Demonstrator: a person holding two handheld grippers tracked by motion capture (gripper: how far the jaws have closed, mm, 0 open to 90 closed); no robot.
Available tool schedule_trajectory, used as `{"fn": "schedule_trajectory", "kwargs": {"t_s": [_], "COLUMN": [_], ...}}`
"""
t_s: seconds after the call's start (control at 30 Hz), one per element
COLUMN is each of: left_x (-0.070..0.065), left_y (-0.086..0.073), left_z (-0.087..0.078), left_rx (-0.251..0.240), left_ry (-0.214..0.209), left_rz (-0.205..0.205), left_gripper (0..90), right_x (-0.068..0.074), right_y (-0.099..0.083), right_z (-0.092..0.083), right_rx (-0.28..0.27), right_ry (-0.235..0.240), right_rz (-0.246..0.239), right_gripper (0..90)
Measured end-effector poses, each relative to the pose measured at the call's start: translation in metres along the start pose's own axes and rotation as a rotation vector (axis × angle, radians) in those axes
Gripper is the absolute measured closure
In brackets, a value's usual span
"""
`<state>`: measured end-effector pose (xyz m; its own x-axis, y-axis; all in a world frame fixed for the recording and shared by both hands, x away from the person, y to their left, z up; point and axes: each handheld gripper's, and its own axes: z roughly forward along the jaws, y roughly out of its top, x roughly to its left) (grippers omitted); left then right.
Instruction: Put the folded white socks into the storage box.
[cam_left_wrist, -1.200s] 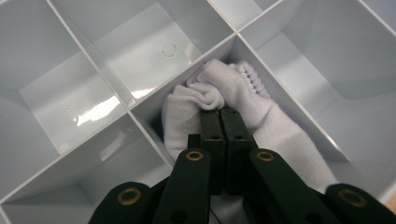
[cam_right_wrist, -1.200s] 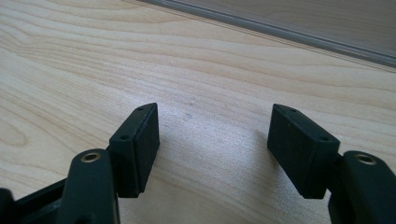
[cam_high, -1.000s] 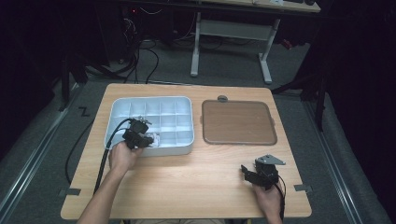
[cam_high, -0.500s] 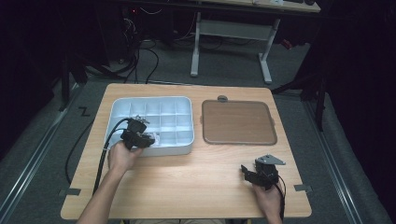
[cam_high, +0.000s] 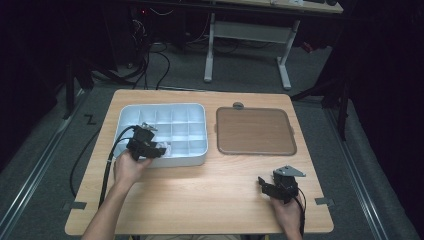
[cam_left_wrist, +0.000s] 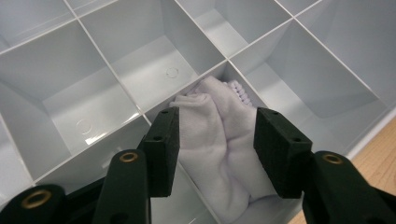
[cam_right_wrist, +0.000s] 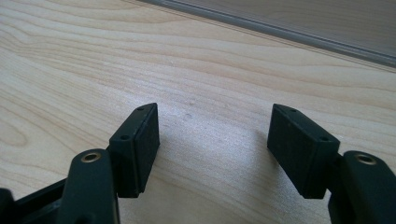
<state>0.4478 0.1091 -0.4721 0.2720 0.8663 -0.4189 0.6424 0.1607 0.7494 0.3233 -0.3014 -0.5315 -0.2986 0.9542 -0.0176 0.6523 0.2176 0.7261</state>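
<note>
A white folded cloth (cam_left_wrist: 210, 154) lies in a front-row compartment of the white divided tray (cam_high: 200, 107), also seen as grey-white cells (cam_left_wrist: 140, 46) in the left gripper view. My left gripper (cam_left_wrist: 217, 116) hangs over that compartment with a jaw on each side of the cloth. Its jaws have just been opening and no longer press on the cloth. From the high view the left gripper (cam_high: 159, 150) sits at the tray's front edge. My right gripper (cam_right_wrist: 213, 112) stands open just above the bare wood, and the high view places it (cam_high: 262, 184) near the table's front right.
A brown rimmed tray (cam_high: 254, 131) lies to the right of the white tray. The wooden table (cam_high: 200, 195) has bare room across its front middle. The other compartments in view hold nothing. Beyond the table, cables run across the floor.
The left gripper's jaws stand a little wider over the tray's front row. Neither hand has visibly shifted.
</note>
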Motion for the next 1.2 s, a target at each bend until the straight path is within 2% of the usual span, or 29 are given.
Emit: {"fn": "schedule_trajectory", "kwargs": {"t_s": [0.13,0.37,0.97,1.2], "left_x": [0.001,0.001,0.005,0.007], "left_y": [0.002,0.004,0.005,0.006], "left_z": [-0.004,-0.010,-0.030,-0.038], "left_rx": [-0.015,-0.038,-0.094,-0.114], "left_ry": [-0.001,-0.008,-0.038,-0.041], "left_rz": [-0.014,-0.011,-0.059,-0.064], "left_gripper": [49.1,48.0,45.9,45.8], "right_x": [0.000,0.000,0.000,0.000], "right_y": [0.000,0.000,0.000,0.000], "right_z": [0.000,0.000,0.000,0.000], "right_rx": [-0.001,-0.001,0.000,0.000], "right_ry": [0.001,0.001,0.001,0.000], "right_rz": [-0.001,-0.001,0.000,0.000], "right_gripper": [34.7,34.8,34.7,34.7]}}
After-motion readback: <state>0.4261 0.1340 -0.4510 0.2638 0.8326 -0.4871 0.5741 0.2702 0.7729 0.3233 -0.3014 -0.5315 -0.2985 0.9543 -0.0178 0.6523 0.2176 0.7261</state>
